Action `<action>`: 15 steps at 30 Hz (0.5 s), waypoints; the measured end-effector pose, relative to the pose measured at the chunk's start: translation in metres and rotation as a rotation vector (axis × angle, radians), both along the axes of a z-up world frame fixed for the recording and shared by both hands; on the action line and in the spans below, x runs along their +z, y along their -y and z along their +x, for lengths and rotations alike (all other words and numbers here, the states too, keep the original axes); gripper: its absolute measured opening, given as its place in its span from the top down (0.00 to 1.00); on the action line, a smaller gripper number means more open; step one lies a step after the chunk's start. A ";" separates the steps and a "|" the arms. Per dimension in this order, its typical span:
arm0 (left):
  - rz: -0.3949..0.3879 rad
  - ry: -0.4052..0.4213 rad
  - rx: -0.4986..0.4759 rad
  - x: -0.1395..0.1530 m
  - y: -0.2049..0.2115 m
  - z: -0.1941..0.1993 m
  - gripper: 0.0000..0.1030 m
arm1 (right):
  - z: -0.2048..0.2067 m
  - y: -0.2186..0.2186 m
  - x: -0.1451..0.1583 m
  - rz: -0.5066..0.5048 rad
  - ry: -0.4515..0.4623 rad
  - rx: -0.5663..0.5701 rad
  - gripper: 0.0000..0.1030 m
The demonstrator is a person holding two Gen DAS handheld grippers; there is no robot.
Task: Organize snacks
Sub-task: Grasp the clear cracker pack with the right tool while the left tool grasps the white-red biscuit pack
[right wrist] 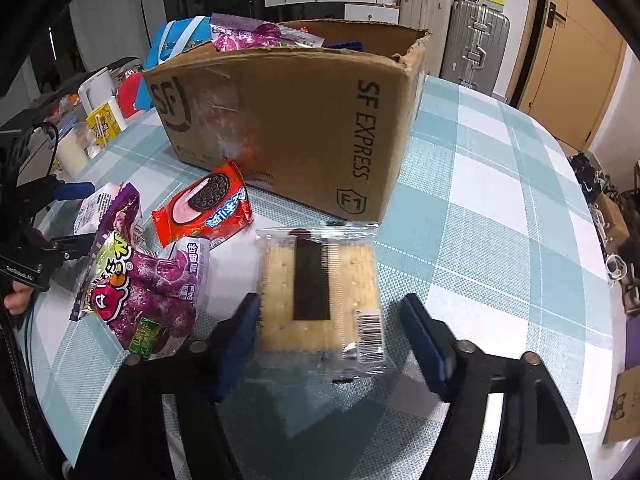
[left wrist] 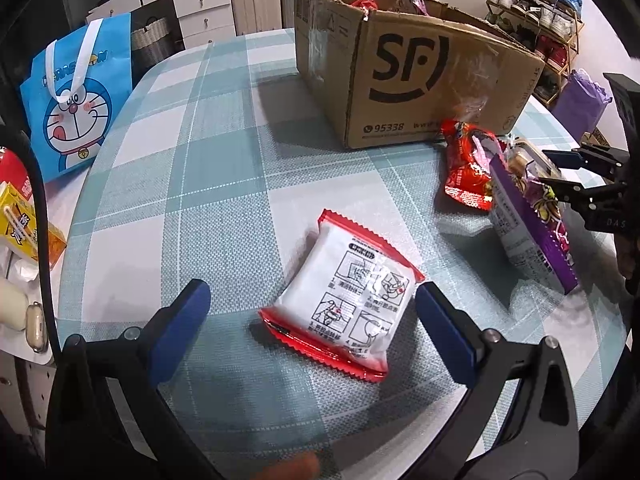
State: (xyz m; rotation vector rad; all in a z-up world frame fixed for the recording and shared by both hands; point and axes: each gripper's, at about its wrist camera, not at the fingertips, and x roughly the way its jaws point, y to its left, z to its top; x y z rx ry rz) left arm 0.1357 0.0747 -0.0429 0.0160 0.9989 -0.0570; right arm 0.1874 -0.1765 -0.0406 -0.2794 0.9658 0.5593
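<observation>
An open cardboard SF box (left wrist: 404, 80) stands at the back of the table (left wrist: 224, 168) with snack bags inside; it also shows in the right wrist view (right wrist: 288, 128). My left gripper (left wrist: 312, 316) is open around a white and red snack packet (left wrist: 344, 300), not closed on it. My right gripper (right wrist: 328, 324) is open around a clear cracker packet (right wrist: 320, 300) lying flat. A red Oreo pack (right wrist: 204, 208) and a purple candy bag (right wrist: 144, 288) lie to its left. These also show in the left wrist view: red pack (left wrist: 468, 168), purple bag (left wrist: 528, 224).
A blue Doraemon bag (left wrist: 80, 96) stands at the table's left edge. Yellow drink cartons (left wrist: 20, 216) and bottles sit on a side surface to the left. A shoe rack (left wrist: 536, 12) and suitcases (right wrist: 476, 40) stand beyond the table.
</observation>
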 end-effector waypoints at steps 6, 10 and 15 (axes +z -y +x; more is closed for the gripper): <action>-0.008 -0.006 -0.011 0.000 0.000 0.000 0.01 | -0.004 0.002 0.003 0.003 0.034 0.016 0.43; -0.009 -0.001 -0.023 0.002 0.002 -0.002 0.03 | -0.011 0.004 0.014 0.035 0.068 0.039 0.43; -0.010 0.006 -0.058 0.003 0.007 -0.007 0.26 | -0.015 0.004 0.020 0.043 0.088 0.054 0.43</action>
